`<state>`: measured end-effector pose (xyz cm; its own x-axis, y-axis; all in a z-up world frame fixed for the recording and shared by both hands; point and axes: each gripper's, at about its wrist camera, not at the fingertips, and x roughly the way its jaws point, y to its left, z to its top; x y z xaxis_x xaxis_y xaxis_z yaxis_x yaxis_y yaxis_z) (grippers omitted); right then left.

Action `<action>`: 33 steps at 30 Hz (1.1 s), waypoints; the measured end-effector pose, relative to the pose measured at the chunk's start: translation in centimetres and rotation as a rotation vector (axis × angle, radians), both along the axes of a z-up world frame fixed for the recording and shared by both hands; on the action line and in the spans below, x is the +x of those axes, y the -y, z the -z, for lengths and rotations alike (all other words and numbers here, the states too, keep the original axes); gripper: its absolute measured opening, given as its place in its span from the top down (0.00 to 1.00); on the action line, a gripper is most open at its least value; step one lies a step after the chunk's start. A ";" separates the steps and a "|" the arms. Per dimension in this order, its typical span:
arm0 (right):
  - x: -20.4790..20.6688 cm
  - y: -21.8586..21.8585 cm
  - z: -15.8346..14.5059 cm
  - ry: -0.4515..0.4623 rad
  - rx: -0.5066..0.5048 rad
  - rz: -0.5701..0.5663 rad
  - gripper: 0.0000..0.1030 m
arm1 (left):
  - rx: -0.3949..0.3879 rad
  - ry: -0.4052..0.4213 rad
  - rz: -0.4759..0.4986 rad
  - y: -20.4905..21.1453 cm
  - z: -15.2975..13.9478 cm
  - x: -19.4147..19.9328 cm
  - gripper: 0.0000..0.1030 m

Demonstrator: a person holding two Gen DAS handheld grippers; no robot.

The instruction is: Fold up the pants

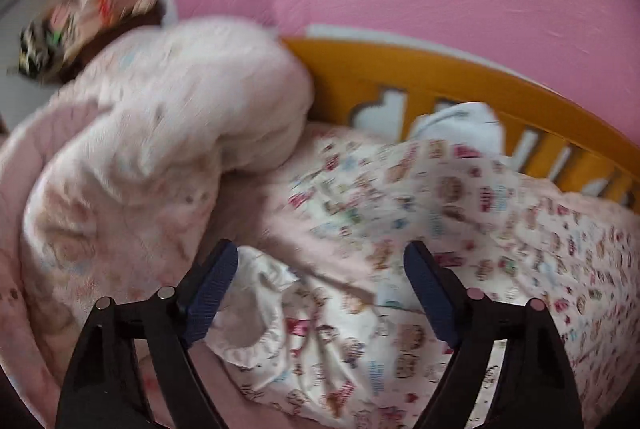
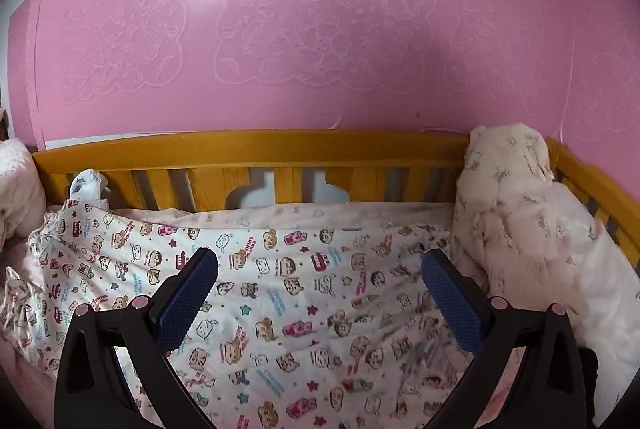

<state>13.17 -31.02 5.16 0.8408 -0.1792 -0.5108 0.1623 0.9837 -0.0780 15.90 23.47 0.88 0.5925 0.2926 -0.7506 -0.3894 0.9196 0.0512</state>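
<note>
The cartoon-print pants (image 2: 304,293) lie spread across the bed, reaching from the left side to the quilt (image 2: 516,229) bunched at the right, with the far edge close under the wooden bed rail (image 2: 248,149). In the right wrist view the fabric looks mostly flat, with shallow wrinkles and no clean fold line that I can make out — whether this is already a doubled layer I cannot tell. In the blurred left wrist view the elastic waistband (image 1: 256,313) sits rumpled near the left claw (image 1: 320,265), and that end of the garment is heaped rather than smoothed.

Both claws are empty. The left claw stands wide, its pads clear of the cloth and hovering over the waistband end; the right claw (image 2: 320,269) is also wide, above the middle of the pants with nothing between its pads.

My reading: the task is early. The pants appear laid out, yet no finished fold shows, and neither claw has a grip. What seems left is seizing the waistband and an edge, bringing one half over the other, then folding the length down — and tidying the bunched left end.
</note>
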 end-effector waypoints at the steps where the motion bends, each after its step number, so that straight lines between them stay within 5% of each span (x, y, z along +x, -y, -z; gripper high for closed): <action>1: 0.4 -0.1 0.4 -0.014 0.003 -0.005 0.00 | 0.006 -0.010 0.002 -0.7 0.4 0.2 0.19; 4: 1.8 -0.2 2.1 -0.090 0.028 -0.022 0.00 | 0.043 -0.077 0.006 -2.3 2.1 1.3 0.27; 9: 1.6 0.1 3.6 -0.136 0.031 -0.017 0.00 | -0.053 -0.263 0.011 -3.1 6.1 0.9 0.29; 12: 1.5 0.6 4.1 -0.145 0.034 -0.006 0.00 | 0.038 -0.325 0.003 -2.2 7.6 -0.9 0.30; 15: 1.4 1.3 4.5 -0.169 0.067 0.005 0.00 | 0.132 -0.368 -0.027 -2.0 8.5 -2.2 0.45; 17: 1.2 1.8 4.5 -0.171 0.072 0.012 0.00 | 0.117 -0.388 -0.034 -2.7 9.0 -2.5 0.53; 24: 0.9 3.5 4.6 -0.170 0.088 0.069 0.00 | 0.003 -0.244 0.003 -3.4 6.9 0.2 0.55; 29: 1.7 3.7 4.7 -0.174 0.084 0.079 0.00 | -0.199 -0.097 0.013 -5.6 6.1 6.1 0.55; 33: 3.4 3.7 4.7 -0.185 0.035 0.070 0.00 | -0.177 -0.102 0.021 -6.6 6.4 11.1 0.55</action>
